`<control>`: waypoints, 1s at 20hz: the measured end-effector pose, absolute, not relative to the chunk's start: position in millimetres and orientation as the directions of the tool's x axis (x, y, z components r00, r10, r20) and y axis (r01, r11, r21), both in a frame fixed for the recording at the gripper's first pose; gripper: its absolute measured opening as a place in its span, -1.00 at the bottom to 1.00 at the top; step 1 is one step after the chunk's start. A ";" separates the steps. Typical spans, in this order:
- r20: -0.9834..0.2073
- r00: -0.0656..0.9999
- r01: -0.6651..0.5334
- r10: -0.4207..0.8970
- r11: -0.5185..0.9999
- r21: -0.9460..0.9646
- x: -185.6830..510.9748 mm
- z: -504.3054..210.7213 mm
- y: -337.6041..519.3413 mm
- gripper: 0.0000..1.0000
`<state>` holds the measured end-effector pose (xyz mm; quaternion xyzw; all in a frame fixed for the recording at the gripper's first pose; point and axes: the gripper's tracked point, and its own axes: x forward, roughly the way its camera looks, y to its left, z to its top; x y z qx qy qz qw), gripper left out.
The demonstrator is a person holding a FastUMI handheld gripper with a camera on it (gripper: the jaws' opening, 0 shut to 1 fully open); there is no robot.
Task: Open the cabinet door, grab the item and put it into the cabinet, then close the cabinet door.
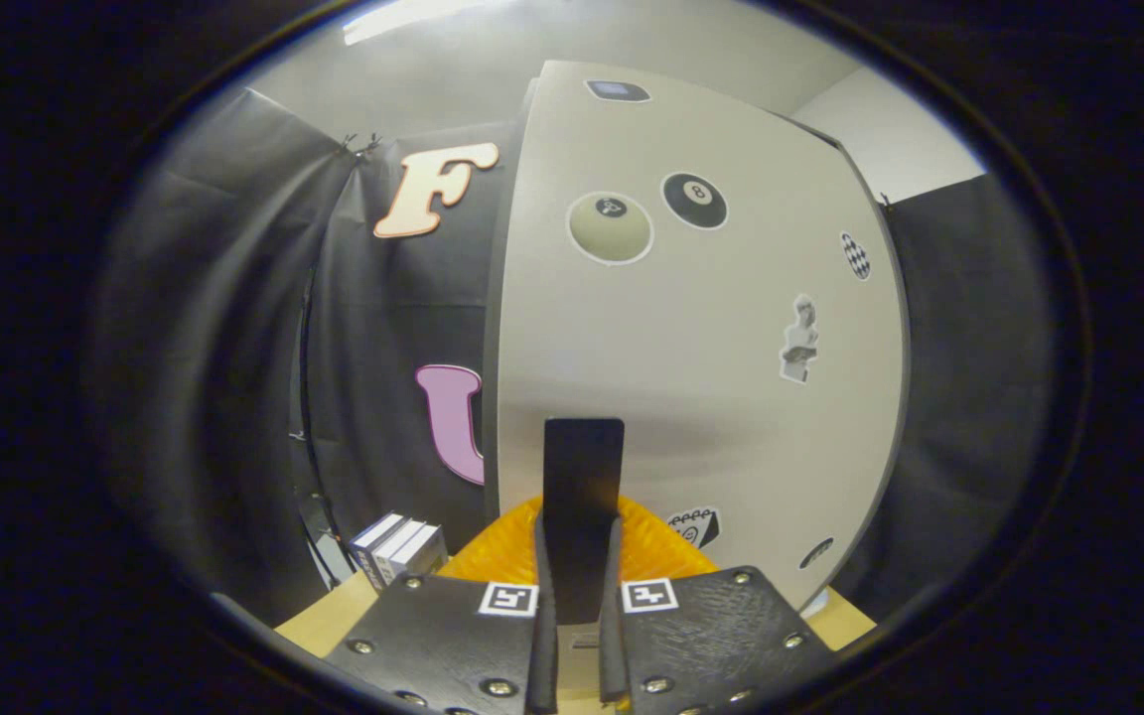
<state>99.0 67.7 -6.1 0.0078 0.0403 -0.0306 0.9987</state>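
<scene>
Tool (579, 606) seen at bottom of gripper view, fingers nearly closed, both pressed on a flat dark slab (583, 506) held upright betw. them. Slab stands up past the fingertips, top edge squared off, lower part hidden betw. the fingers (544, 636). Slab identity not resolvable; could be the item or a handle, cannot be told.

Cabinet door (701, 397) is directly ahead, pale grey, large, face turned toward the tool. Whether door is fully shut or ajar cannot be judged. Stickers noted on door: pale ball (611, 227) and black 8-ball (694, 201) side by side in upper part, small dark patch (618, 90) near top edge, checkered oval (856, 255) toward rt edge, bust figure (801, 339) mid-rt, two more near lower edge.

Orange ribbed object (656, 548) lies just beyond the fingers, at foot of door, partly covered by slab and tool.

Bench (329, 616) of light wood seen below, either side of tool. Small stack of boxes (398, 548) stands on bench left of tool, near the wall.
</scene>
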 end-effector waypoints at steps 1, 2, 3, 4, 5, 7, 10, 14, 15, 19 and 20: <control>-0.079 0.995 0.056 -0.055 0.998 0.008 94.9 -5.4 67.2 -0.67; -0.082 0.995 0.050 -0.049 0.999 0.004 91.8 -4.9 65.7 -0.67; -0.085 0.996 0.040 -0.039 0.999 0.006 88.1 -5.2 65.2 -0.67; -0.091 0.996 0.026 -0.024 1.000 0.013 83.8 -4.9 65.3 -0.67; -0.096 0.995 0.009 -0.007 1.000 0.022 77.6 -4.0 65.0 -0.67; -0.106 0.994 -0.018 0.020 1.000 0.022 67.6 -1.4 63.2 -0.67; -0.122 0.991 -0.056 0.060 0.998 0.035 54.4 -1.0 60.5 -0.67; -0.146 0.983 -0.101 0.109 0.993 0.062 40.2 -1.3 52.4 -0.68; -0.149 0.982 -0.111 0.120 0.992 0.064 35.2 -0.3 49.3 -0.67; -0.164 0.975 -0.138 0.149 0.987 0.081 20.3 0.3 40.3 -0.67; -0.168 0.974 -0.138 0.149 0.987 0.079 17.3 1.3 38.0 -0.67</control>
